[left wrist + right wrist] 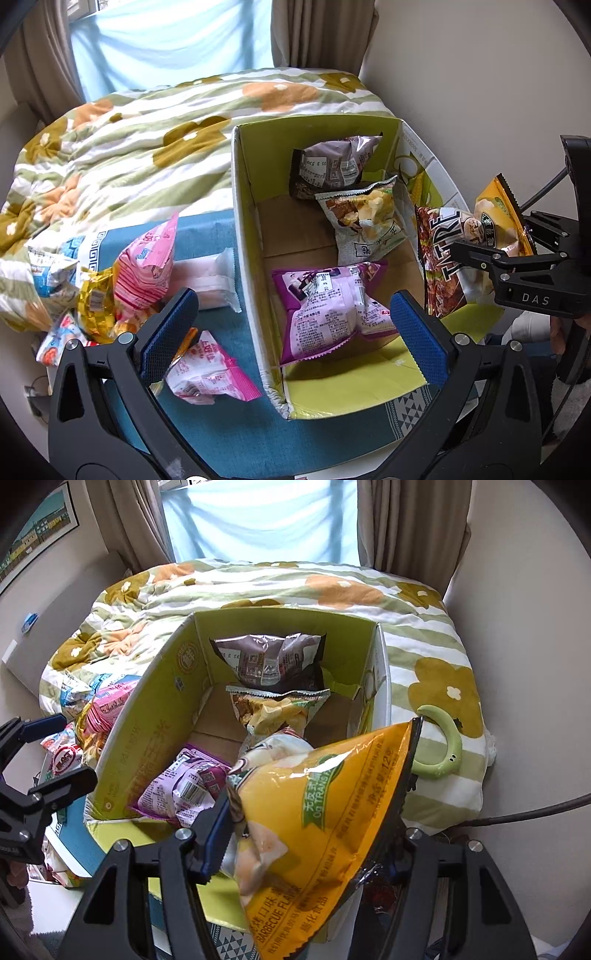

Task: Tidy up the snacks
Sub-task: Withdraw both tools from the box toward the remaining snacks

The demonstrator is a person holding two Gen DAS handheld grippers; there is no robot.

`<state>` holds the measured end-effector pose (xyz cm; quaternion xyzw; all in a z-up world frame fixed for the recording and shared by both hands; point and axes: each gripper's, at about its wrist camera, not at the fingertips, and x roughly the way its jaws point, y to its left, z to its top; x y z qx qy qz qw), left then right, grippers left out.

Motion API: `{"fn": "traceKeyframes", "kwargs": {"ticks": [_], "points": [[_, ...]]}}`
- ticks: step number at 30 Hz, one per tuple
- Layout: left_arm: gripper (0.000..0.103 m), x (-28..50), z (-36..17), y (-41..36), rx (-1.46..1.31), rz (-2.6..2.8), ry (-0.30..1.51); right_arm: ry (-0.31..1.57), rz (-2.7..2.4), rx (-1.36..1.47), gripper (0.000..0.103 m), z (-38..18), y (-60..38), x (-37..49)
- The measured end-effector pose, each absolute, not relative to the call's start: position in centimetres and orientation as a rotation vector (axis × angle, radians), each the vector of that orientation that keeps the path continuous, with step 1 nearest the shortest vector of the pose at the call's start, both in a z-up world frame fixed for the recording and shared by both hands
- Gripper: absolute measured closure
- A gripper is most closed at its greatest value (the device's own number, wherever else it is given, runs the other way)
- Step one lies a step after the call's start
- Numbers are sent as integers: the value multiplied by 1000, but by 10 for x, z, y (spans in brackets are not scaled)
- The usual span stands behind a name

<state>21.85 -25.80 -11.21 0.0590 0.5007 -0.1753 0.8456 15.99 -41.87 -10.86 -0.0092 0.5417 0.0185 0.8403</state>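
Note:
A green cardboard box (251, 206) stands open on the blue cloth. Inside lie a purple bag (325, 306), a grey-green chip bag (365, 221) and a dark brown bag (332, 166). My right gripper (310, 834) is shut on a yellow barbecue chip bag (325, 834) and holds it over the box's right near corner; it also shows in the left wrist view (498, 221). My left gripper (291, 332) is open and empty, above the box's left wall. Loose pink snack bags (147, 266) lie left of the box.
A flowered quilt (147, 140) covers the bed behind the box. A pile of small packets (74, 295) sits at the left edge. A green ring (443, 749) lies on the quilt at the right. A wall (480, 74) is close on the right.

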Motion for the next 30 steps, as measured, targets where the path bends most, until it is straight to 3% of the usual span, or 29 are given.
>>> {"fn": "traceKeyframes", "kwargs": {"ticks": [3, 5, 14, 30], "points": [[1, 221, -117, -255, 115, -368, 1066, 1152, 42, -25, 33, -114, -417, 161], [1, 221, -121, -254, 114, -365, 1072, 1132, 35, -32, 0, -113, -417, 159], [1, 210, -123, -254, 122, -364, 1080, 1071, 26, 28, 0, -107, -417, 137], [1, 154, -36, -217, 73, -236, 913, 905, 132, 14, 0, -34, -387, 105]]}}
